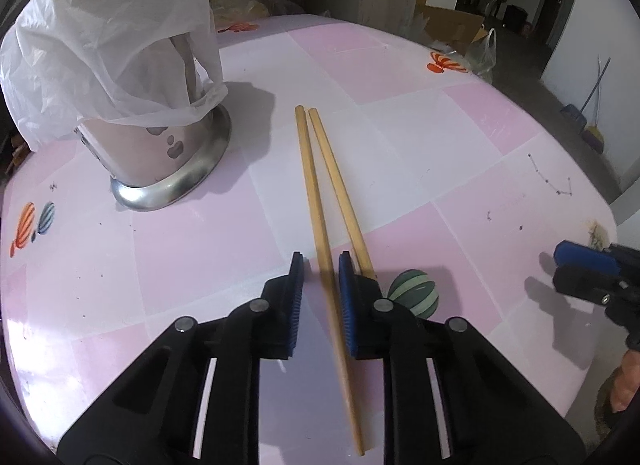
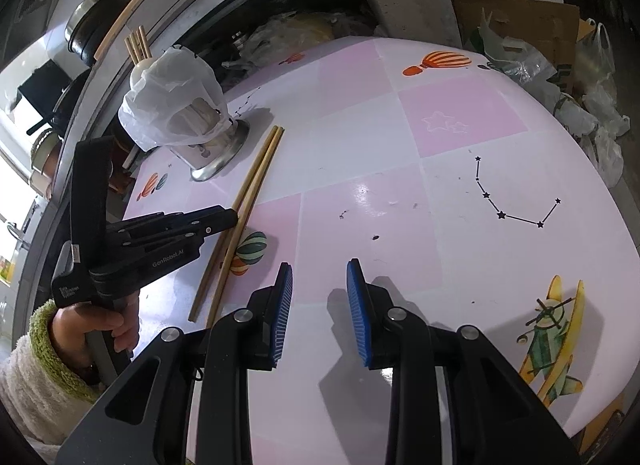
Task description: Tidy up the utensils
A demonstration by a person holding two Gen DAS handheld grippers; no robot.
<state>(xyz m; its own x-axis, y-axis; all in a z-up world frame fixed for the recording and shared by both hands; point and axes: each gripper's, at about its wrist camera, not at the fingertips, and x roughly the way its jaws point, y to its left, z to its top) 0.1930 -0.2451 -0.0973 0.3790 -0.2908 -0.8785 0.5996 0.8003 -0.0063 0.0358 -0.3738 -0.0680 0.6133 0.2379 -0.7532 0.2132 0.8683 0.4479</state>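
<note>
Two wooden chopsticks [image 1: 320, 185] lie side by side on the pink table [image 1: 420, 137]. My left gripper [image 1: 320, 265] is open and hovers over their near part; one chopstick runs between its blue pads, the other passes under the right finger. A steel utensil holder [image 1: 168, 161] with a white plastic bag [image 1: 108, 41] draped over it stands at the far left. In the right wrist view the chopsticks [image 2: 256, 181] lie left of centre, with the holder [image 2: 212, 149] and several chopsticks in it behind. My right gripper [image 2: 320, 273] is open and empty above the table.
The right gripper [image 1: 588, 269] shows at the right edge of the left wrist view. Bags and cardboard [image 2: 560, 49] pile up beyond the table's far right edge. A pot [image 2: 96, 17] sits on a counter at the far left.
</note>
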